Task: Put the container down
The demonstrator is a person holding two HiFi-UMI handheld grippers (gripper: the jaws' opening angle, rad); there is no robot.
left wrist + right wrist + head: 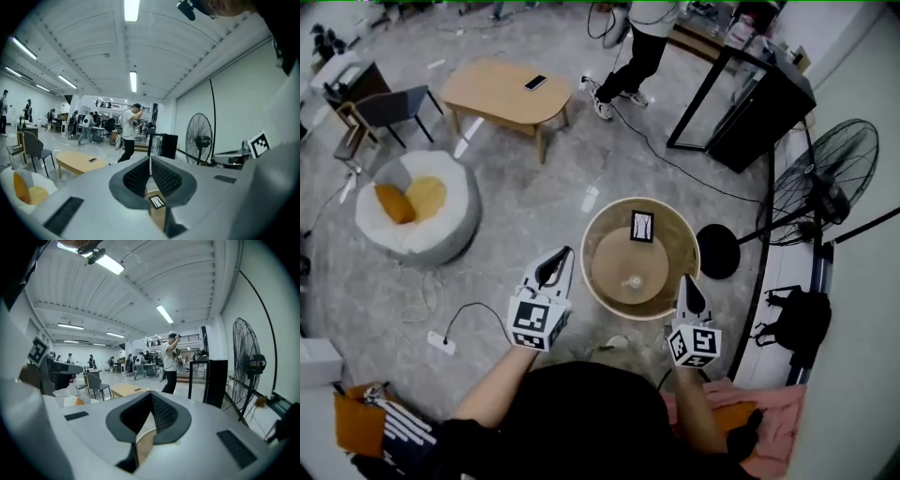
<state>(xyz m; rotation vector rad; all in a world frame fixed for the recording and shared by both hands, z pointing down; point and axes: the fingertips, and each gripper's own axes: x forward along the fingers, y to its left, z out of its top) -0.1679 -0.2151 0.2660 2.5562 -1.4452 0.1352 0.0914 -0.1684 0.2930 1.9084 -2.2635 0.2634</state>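
The container (619, 246) is a round, open wooden tub standing on the grey floor straight ahead of me, with a square marker tag (642, 226) and a small white object inside. My left gripper (557, 266) is shut and holds nothing; it is just left of the tub and apart from its rim. My right gripper (688, 289) is shut too, its tip over the tub's right rim. In the left gripper view the pads meet at the left gripper (150, 159), with the wood and tag (156, 202) below. In the right gripper view the right gripper (151, 394) is closed above the rim (143, 446).
A low wooden table (492, 94) with a phone (535, 82) stands at the back, beside a chair (389, 108) and a white beanbag seat (441, 230). A standing fan (825, 183) and its base (718, 251) are right of the tub. A person (642, 42) stands by a black frame (750, 94). A power strip (442, 342) lies lower left.
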